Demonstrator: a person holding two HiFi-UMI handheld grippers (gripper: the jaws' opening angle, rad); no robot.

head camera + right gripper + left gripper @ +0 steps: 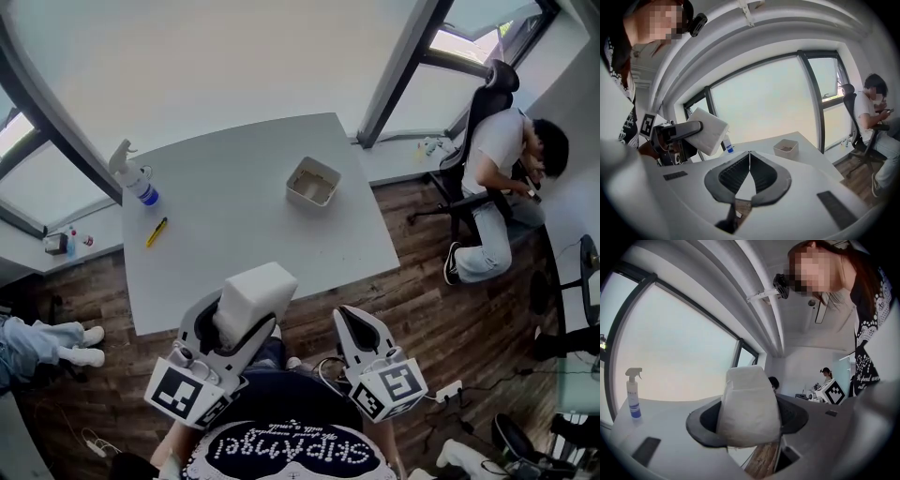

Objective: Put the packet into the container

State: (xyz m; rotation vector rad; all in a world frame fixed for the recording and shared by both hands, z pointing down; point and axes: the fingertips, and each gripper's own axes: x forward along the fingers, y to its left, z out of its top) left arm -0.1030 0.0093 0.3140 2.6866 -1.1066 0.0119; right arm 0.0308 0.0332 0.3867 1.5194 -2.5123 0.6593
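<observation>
My left gripper [246,321] pinches the white packet [255,296]; my right gripper [354,317] is pressed together. The container [312,181] at one o'clock waits for it.

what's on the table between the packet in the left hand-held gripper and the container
Nothing: in the head view, only bare table lies between the packet and the container. The spray bottle and yellow cutter sit off to the left.

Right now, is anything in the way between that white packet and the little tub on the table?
Nothing visible does. The left gripper is shut on the packet, and only bare table lies between it and the open container. The spray bottle and yellow tool sit well off to the left.
</observation>
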